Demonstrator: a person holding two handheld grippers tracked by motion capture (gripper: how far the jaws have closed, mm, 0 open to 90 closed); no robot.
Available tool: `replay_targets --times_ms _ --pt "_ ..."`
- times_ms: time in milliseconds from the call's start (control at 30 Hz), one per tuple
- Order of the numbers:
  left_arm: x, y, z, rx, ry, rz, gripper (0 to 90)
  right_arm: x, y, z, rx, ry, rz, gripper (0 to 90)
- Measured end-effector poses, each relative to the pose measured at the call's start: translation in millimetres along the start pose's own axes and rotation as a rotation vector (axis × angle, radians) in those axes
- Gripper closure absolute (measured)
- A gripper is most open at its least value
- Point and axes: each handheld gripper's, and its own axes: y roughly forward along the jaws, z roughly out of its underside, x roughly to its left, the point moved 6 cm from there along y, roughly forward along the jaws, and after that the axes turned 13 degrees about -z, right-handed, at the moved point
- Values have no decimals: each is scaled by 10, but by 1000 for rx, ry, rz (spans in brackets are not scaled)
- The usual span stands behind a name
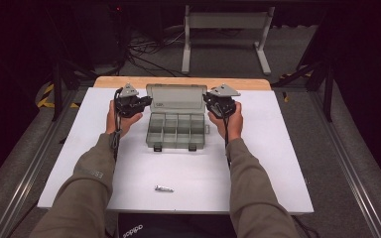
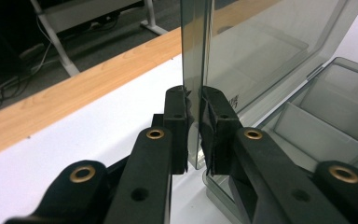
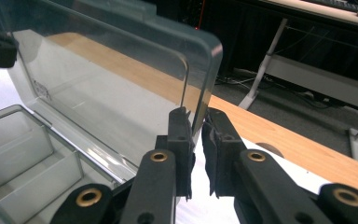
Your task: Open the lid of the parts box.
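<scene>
Tools, left tool (image 2: 196, 119) and right tool (image 3: 196, 135), each clenched on organizer lid (image 1: 176, 96), lid lettering unreadable

Small metal item (image 1: 163, 188) near my edge of the counter (image 1: 258, 173): too small to identify. Organizer box lid (image 2: 261, 51): top cut off by the frame in my left gripper view. Lid label (image 3: 43, 88): print illegible. My forearms: cropped at the high view's bottom edge.

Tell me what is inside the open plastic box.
The plastic box holds rows of divided compartments, and every one that shows looks empty. Its raised lid is clear plastic. The compartment floors along the near wall are partly hidden by that wall.
</scene>
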Motion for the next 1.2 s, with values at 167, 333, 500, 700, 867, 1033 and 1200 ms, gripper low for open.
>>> replay_targets --times_ms 167,333,500,700,867,1033,1200 --pt "-13 85 78 11 -29 -21 814 -22 57 53 -13 25 5 828" --pt "-36 165 178 36 -52 -24 812 -40 136 147 -6 55 12 830" --pt "-55 217 238 57 -44 -35 808 -48 176 204 -13 63 27 827" --pt "-65 264 293 68 -51 -44 807 -55 253 315 12 78 37 819" --pt "-72 273 300 68 -62 -46 806 -50 313 409 41 94 41 814" --pt "-73 267 300 77 -59 -47 803 -49 346 485 63 116 27 810" --pt "-74 265 307 76 -71 -45 799 -37 366 538 80 131 18 807"
